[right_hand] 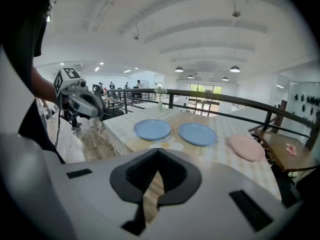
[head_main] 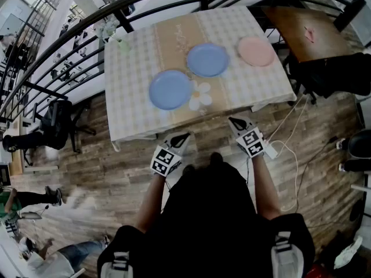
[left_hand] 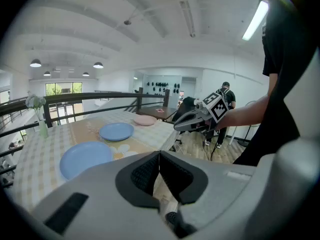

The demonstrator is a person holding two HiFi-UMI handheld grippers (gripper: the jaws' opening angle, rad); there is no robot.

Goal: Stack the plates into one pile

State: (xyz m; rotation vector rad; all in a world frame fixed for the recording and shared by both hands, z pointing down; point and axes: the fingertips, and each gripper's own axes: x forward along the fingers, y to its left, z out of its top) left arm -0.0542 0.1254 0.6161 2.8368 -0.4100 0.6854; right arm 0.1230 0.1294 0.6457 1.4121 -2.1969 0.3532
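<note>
Step in hand: approach; judged not yet begun, as all three plates lie singly on the checked tablecloth [head_main: 133, 106]
Left gripper [head_main: 185, 136]: jaws pressed together on nothing, held over the floor just short of the near table edge
Right gripper [head_main: 232, 120]: jaws likewise closed and empty, near the same edge, further right
Plates: near blue plate [head_main: 170, 89] just beside a printed daisy; second blue plate [head_main: 207, 59] behind it to the right; pink plate [head_main: 255, 51] furthest right, apart from both
Next move, as judged: part one pair of jaws, reach in over the edge and take a plate by its rim, lifting it clear before setting it on a neighbour
Surroundings: flower vase [head_main: 119, 39] at the far left corner, curved railing [head_main: 69, 45], brown side table [head_main: 298, 22], floor cable [head_main: 290, 155]
Obstructions: none between the plates; the low rims lying flat on cloth may make the grip awkward
</note>
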